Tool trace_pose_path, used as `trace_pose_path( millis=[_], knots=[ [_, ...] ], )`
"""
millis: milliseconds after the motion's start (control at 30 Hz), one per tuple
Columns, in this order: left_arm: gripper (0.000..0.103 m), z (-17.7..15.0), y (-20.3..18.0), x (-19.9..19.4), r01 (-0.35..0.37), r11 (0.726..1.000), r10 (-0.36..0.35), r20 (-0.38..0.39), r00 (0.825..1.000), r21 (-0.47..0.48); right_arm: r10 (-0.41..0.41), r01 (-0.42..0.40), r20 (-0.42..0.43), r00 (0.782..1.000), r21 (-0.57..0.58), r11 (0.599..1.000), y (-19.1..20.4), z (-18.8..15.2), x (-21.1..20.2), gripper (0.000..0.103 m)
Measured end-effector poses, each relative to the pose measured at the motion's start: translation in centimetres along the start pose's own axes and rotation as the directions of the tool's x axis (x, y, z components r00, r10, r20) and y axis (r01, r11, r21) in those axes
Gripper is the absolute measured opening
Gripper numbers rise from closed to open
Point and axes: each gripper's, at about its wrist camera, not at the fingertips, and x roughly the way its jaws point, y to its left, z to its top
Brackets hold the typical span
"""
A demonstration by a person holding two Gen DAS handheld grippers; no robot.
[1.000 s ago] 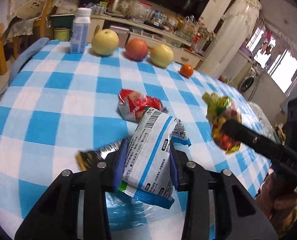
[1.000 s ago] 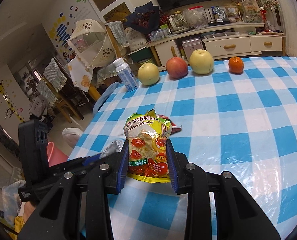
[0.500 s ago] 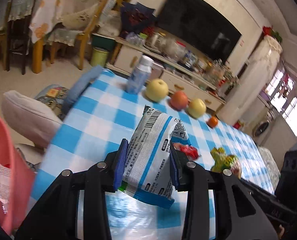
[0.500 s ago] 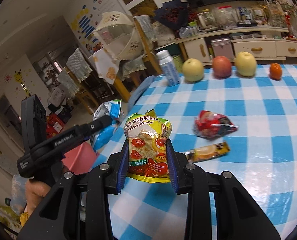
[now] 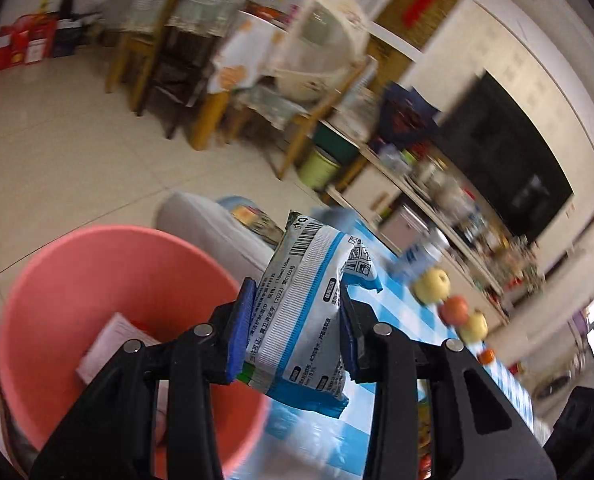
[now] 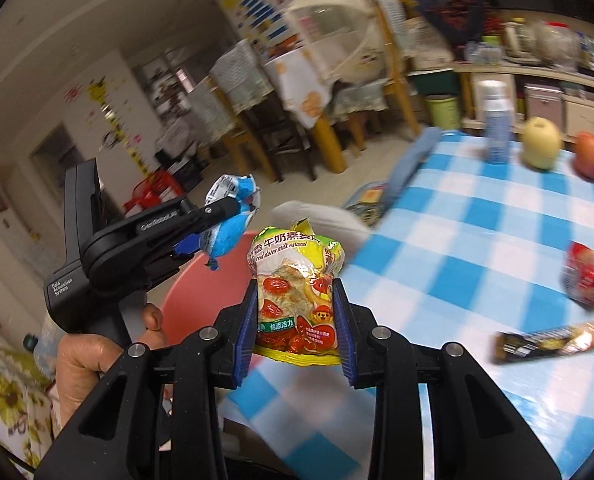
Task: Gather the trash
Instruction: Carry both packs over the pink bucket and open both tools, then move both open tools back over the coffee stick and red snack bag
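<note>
My left gripper (image 5: 297,320) is shut on a blue and white wrapper (image 5: 309,312), held above the right rim of a pink bin (image 5: 97,280) on the floor beside the table. The bin holds a white paper (image 5: 113,344). My right gripper (image 6: 295,316) is shut on a yellow oatmeal packet (image 6: 295,280), over the table's left edge. In the right wrist view the left gripper (image 6: 217,216) with its wrapper (image 6: 229,216) hangs over the pink bin (image 6: 201,296). A red wrapper (image 6: 589,276) and a dark bar wrapper (image 6: 553,340) lie on the checked tablecloth (image 6: 477,240).
A bottle (image 6: 497,128), two yellow apples (image 6: 541,144) and a red apple (image 6: 589,154) stand at the table's far side. A grey cushion (image 5: 209,228) lies on the floor behind the bin. Wooden chairs (image 5: 185,64) and a green bucket (image 5: 317,168) stand beyond.
Both grippers swung left off the table toward the pink bin. The left gripper now holds its wrapper above the bin's rim. Both keep their wrappers.
</note>
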Motion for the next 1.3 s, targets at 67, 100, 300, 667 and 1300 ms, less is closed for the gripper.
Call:
trace_pose_path(
  millis=[67,100,300,667,1300],
  knots=[
    [0.039,0.7,1.2,-0.5,-0.02,1.0,0.021,0.019,1.0,-0.021,0.022,-0.022,-0.018,1.0,-0.029,0.999,1.7,0.3,1.7,0.036],
    [0.039,1.0,1.7,-0.7,-0.029,0.999,0.03,0.028,0.999,-0.031,0.032,-0.033,-0.027,0.999,-0.043,0.999,2.6,0.4,2.6,0.036],
    [0.04,2.1,4.0,-1.2,-0.105,0.992,0.109,0.055,0.993,-0.063,0.083,-0.091,-0.079,0.993,-0.104,0.99,6.3,0.5,7.0,0.038],
    [0.089,2.6,5.4,-1.9,-0.255,0.961,0.267,0.112,0.957,-0.11,-0.07,0.062,-0.075,0.995,-0.101,0.993,5.2,-1.2,8.5,0.09],
    [0.097,-0.3,-1.7,0.6,-0.14,0.979,0.133,0.055,0.99,0.146,-0.278,0.276,-0.079,0.957,-0.043,0.96,-1.8,-4.8,2.0,0.095]
  ],
)
